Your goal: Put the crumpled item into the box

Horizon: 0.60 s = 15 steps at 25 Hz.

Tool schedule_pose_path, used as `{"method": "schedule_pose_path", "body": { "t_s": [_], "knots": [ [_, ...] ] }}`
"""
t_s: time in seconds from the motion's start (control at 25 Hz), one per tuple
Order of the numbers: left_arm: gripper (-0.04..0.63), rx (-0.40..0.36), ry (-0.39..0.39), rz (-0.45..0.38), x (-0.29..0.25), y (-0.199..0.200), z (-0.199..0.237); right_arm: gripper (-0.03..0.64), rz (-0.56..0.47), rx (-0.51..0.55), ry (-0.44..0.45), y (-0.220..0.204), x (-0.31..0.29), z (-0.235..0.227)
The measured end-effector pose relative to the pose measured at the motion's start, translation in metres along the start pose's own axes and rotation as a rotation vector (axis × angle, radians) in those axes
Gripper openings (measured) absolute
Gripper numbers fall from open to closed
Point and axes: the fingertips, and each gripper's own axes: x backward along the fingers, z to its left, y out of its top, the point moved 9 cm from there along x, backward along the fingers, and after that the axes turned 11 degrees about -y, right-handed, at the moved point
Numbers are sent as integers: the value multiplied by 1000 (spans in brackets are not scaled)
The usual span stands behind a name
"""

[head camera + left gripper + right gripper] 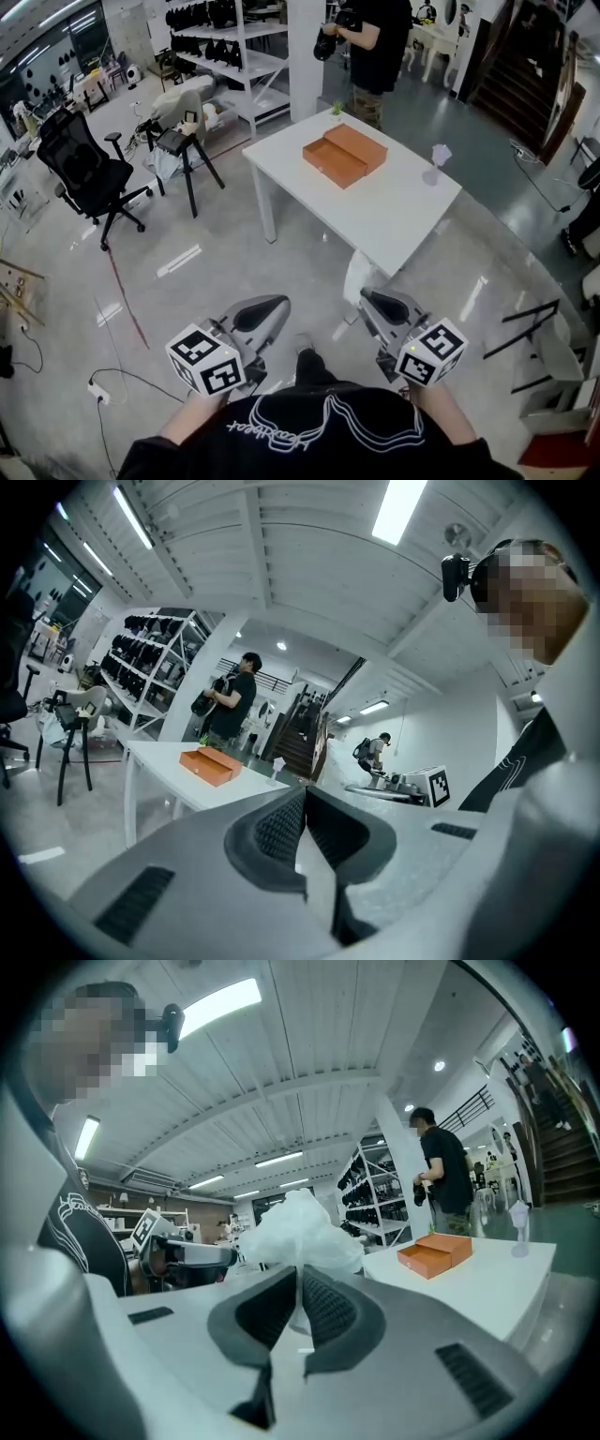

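An orange box (345,155) with its drawer pulled out lies on the white table (394,220), well ahead of me. It also shows in both gripper views, as a small orange box (211,764) and as the same box (434,1252) far beyond the jaws. My right gripper (298,1283) is shut on a crumpled white plastic item (300,1232) that bulges above its fingertips. In the head view that item (356,279) hangs at the right gripper (367,302), near the table's front corner. My left gripper (302,799) is shut with nothing in it, beside the right one at the lower left (279,305).
A small clear stemmed thing (438,161) stands on the table's right side. A person in black (375,47) stands behind the table. A black office chair (84,173) and a black stool (183,150) are on the left, shelves (234,47) at the back.
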Motion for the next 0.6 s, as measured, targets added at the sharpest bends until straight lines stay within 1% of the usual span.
{"method": "schedule_pose_path", "body": {
  "t_s": [0.28, 0.4, 0.6],
  "knots": [
    [6, 37, 21, 11, -23, 10, 57, 25, 24, -32, 3, 3, -54, -39],
    [6, 67, 38, 17, -39, 16, 97, 25, 51, -54, 6, 2, -93, -64],
    [6, 97, 61, 26, -79, 39, 170, 25, 113, -55, 30, 9, -165, -112]
  ]
}}
